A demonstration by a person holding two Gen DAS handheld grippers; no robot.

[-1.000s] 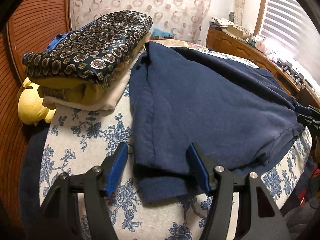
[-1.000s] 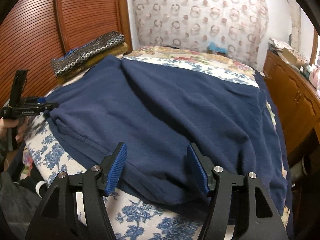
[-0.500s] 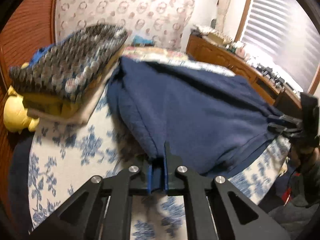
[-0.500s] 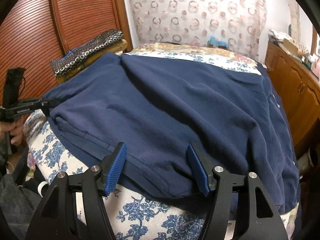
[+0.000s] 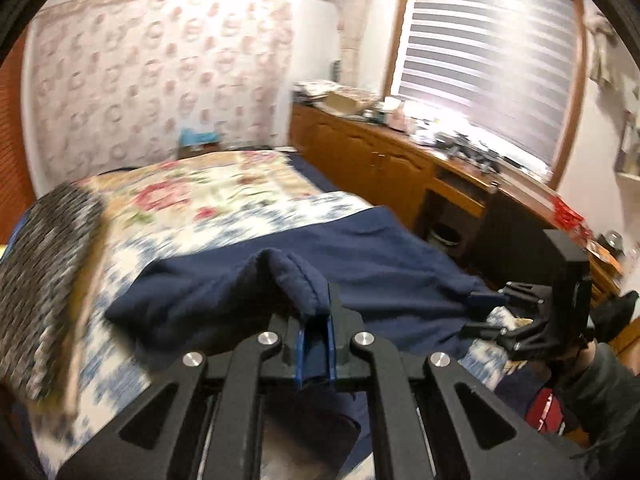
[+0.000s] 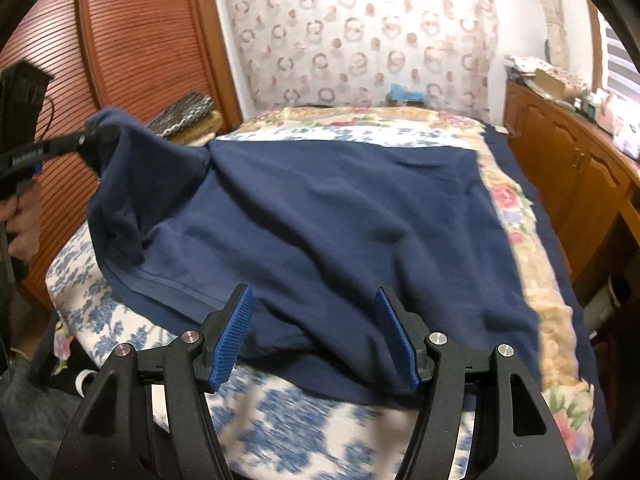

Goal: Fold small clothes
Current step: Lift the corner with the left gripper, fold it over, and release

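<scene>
Your left gripper (image 5: 315, 344) pinching the navy garment's (image 6: 320, 216) corner, holding it raised above the floral bedspread (image 6: 280, 420), your right gripper (image 6: 316, 336) hovering wide open at its near hem, garment lying spread across bed, folded stack (image 6: 184, 114) sitting beyond.

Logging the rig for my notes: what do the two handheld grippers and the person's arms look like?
Both the left gripper and right gripper are matte black linkage frames with silver pivot bolts and blue ribbed finger pads. The left one carries small white lettering on its side. A bare hand grips its handle; the other arm wears a dark grey sleeve.
</scene>
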